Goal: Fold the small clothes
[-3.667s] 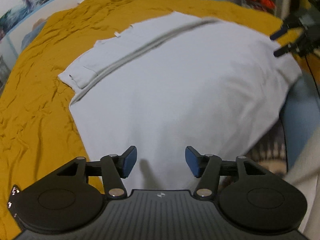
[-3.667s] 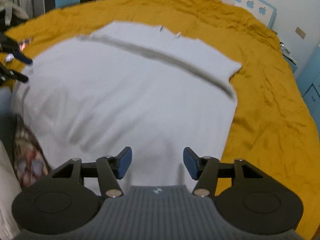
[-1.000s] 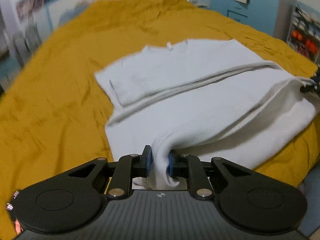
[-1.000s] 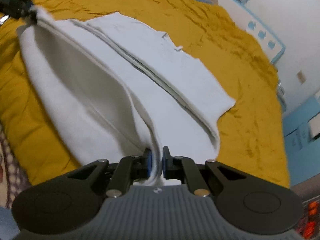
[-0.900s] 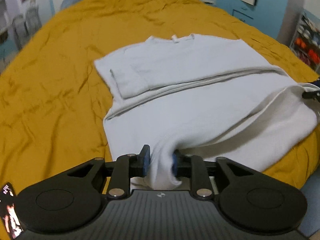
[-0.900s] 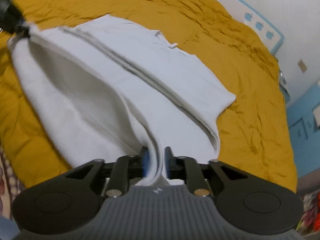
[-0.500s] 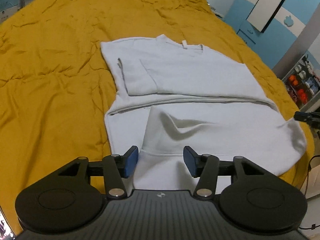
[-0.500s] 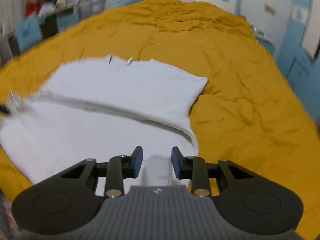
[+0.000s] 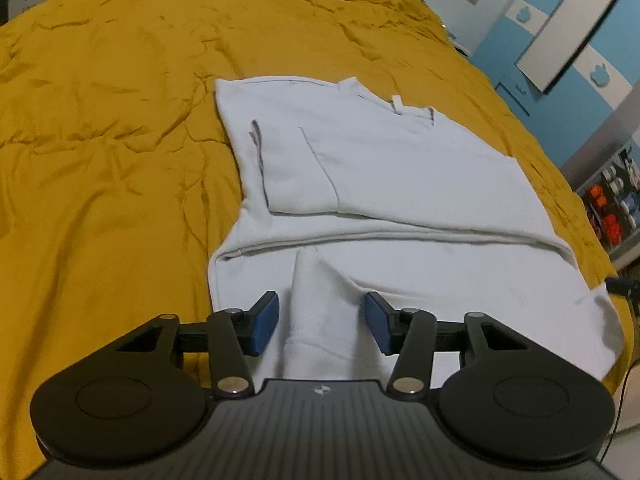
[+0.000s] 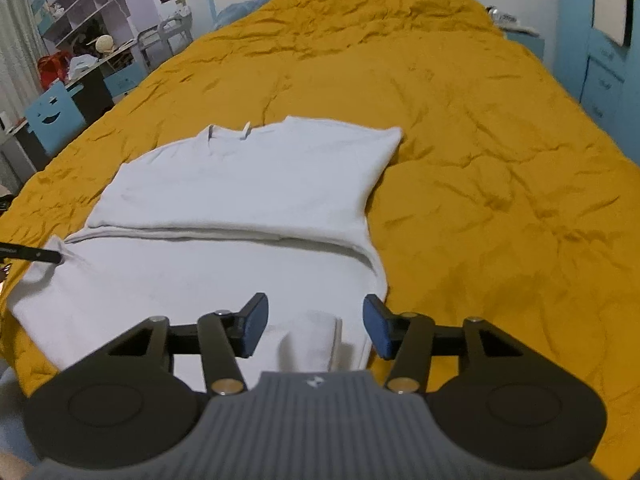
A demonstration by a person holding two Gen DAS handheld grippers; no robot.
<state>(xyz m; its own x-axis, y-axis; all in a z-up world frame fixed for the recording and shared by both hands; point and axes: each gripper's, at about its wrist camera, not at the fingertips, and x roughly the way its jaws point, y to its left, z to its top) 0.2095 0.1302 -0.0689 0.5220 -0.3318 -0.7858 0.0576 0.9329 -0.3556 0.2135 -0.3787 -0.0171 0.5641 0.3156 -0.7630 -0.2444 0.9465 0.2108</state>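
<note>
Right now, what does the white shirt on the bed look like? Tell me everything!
The white shirt is soft, plain cloth, lying flat on the yellow blanket. Its neck with a small tag points away. One sleeve is folded in over the chest, and a fold line runs across the middle. Small ridges of cloth stand up between the open fingers of both grippers, which are not pinching them.

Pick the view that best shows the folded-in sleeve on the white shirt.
Left wrist. The sleeve lies flat on the white shirt there, its cuff edge and side seam both outlined. From the right wrist the shirt shows only a smooth folded panel; no sleeve outline can be made out.
</note>
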